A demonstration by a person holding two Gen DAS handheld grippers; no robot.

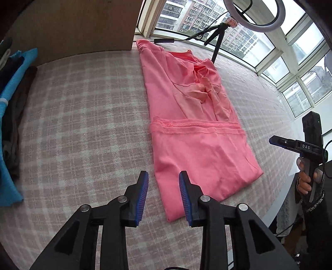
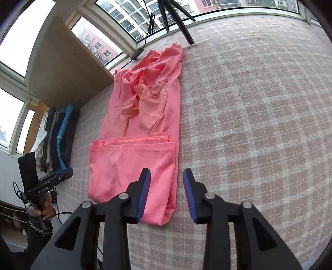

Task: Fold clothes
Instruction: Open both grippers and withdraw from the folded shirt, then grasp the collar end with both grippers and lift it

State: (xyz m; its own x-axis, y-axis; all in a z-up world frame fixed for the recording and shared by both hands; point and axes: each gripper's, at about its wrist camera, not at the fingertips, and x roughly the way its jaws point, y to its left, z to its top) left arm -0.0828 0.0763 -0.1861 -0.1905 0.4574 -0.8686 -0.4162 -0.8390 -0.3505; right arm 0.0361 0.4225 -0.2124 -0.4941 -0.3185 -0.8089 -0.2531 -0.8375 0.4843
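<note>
Looking through the left wrist camera, I see my left gripper (image 1: 164, 195) tilted down over the checked cover (image 1: 83, 124), its blue pads parted a moderate way with nothing clamped between them; the near corner of the pink shirt (image 1: 199, 124) shows in the gap, lying flat on the cover below and untouched by the pads. The shirt lies lengthwise from the near edge toward the far edge by the window (image 1: 269, 52), its lower part folded up so the stitched hem runs across its middle, with bunched cloth further up. A pile of clothes (image 1: 10, 124), blue and dark, sits at the left edge. A tripod (image 1: 217, 43) stands at the far edge, just past the shirt's collar end, and a wooden board (image 1: 72, 27) rises at the far left. At the right edge a hand (image 1: 307, 176) holds the right gripper (image 1: 274, 140), seen side-on. Through the right wrist camera, my right gripper (image 2: 167, 195) hangs over the shirt's (image 2: 141, 128) near right corner, pads likewise set moderately apart and holding nothing, the left pad in front of the pink cloth and the right one over bare cover (image 2: 259, 124). The pile (image 2: 60, 137) lies along the left edge, with the other gripper (image 2: 64, 173) and its hand (image 2: 44, 209) just in front of it. The tripod (image 2: 176, 18) stands by the window beyond the shirt.
</note>
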